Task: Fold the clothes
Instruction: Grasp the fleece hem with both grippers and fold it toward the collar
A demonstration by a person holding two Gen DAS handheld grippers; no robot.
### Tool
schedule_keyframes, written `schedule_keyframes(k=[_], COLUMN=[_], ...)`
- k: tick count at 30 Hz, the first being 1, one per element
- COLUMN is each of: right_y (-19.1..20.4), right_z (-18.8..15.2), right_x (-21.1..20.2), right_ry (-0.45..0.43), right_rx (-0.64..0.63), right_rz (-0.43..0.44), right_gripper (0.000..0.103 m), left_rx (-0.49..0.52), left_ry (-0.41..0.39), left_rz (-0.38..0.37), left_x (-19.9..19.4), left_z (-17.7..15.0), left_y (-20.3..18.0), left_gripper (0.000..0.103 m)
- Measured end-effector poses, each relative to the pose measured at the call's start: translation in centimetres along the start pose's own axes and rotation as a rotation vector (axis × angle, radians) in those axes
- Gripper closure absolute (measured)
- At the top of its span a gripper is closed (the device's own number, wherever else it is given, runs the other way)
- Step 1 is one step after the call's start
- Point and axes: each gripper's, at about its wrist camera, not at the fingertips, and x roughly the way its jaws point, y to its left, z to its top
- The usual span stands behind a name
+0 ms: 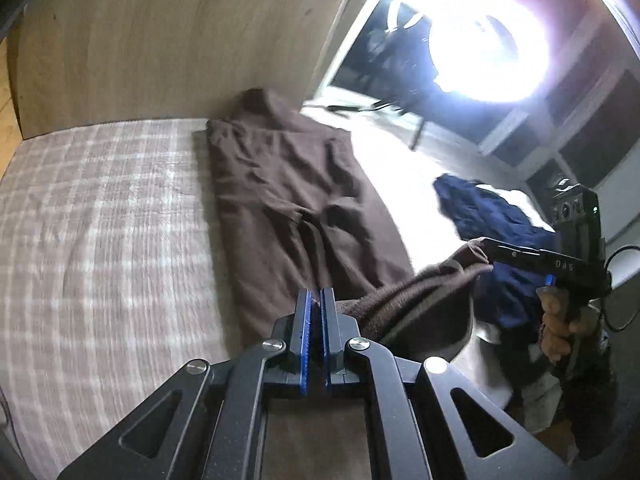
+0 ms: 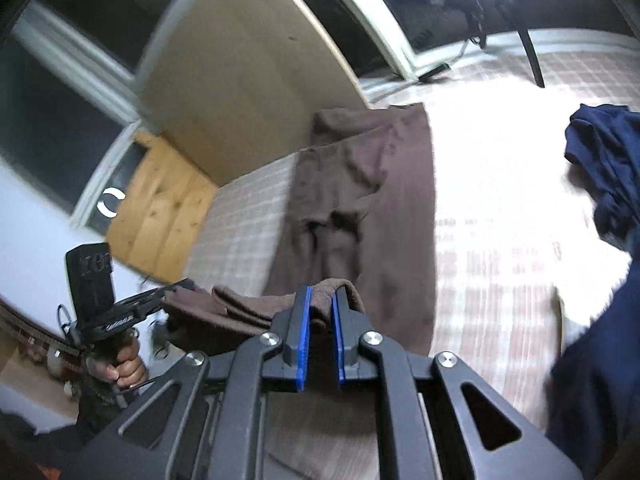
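Note:
A brown garment (image 1: 288,196) lies stretched along the checked bedcover (image 1: 100,216), its far end against the wooden headboard. My left gripper (image 1: 316,300) is shut on its near ribbed edge. The right gripper (image 1: 490,250), held by a hand, shows in the left wrist view pinching the same edge further right. In the right wrist view the brown garment (image 2: 360,200) runs away from me, and my right gripper (image 2: 322,300) is shut on a fold of the hem. The left gripper (image 2: 176,292) grips the edge at the left there, so the hem is lifted between both.
A crumpled navy garment (image 1: 492,220) lies on the bed to the right, also the navy garment (image 2: 608,168). A wooden headboard (image 1: 160,40) stands at the far end. A pine panel (image 2: 160,208), windows and a glaring lamp (image 1: 488,44) surround the bed.

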Motion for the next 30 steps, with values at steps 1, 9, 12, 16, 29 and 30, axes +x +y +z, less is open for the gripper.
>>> schedule_keyframes(k=[1,9,12,16,29,30], right_y=[-0.7,-4.4,-5.2,-5.3,-2.4,-2.6], right_z=[0.7,4.1,4.6,3.8,-4.6,-4.8], right_x=[1.1,9.5,8.9,5.3,5.2,5.2], right_ry=[0.017,0.199,0.198,0.119,0.205,0.21], right_rx=[0.012,0.089,0.145,0.113,-0.038,-0.036], right_rz=[-0.013,-0.074,-0.047,-0.046,-0.046,-0.045], right_gripper=[0.093,0.087,0.076,0.058,0.059,0.06], left_rx=[-0.006,-0.096,-0.163,-0.111,-0.057,-0.054], left_ry=[0.011,0.146,0.135,0.066,0.166,0.16], left_rz=[0.015,0.106,0.064,0.057,-0.089,-0.099], left_x=[1.1,8.8,8.1,4.9,6.2,6.2], left_z=[0.3,2.5,4.0,4.3,-4.2,-4.2], left_y=[0.3,4.4,6.1,6.3,3.4,3.3], left_gripper=[0.099,0.09,0.07,0.061,0.081,0.085])
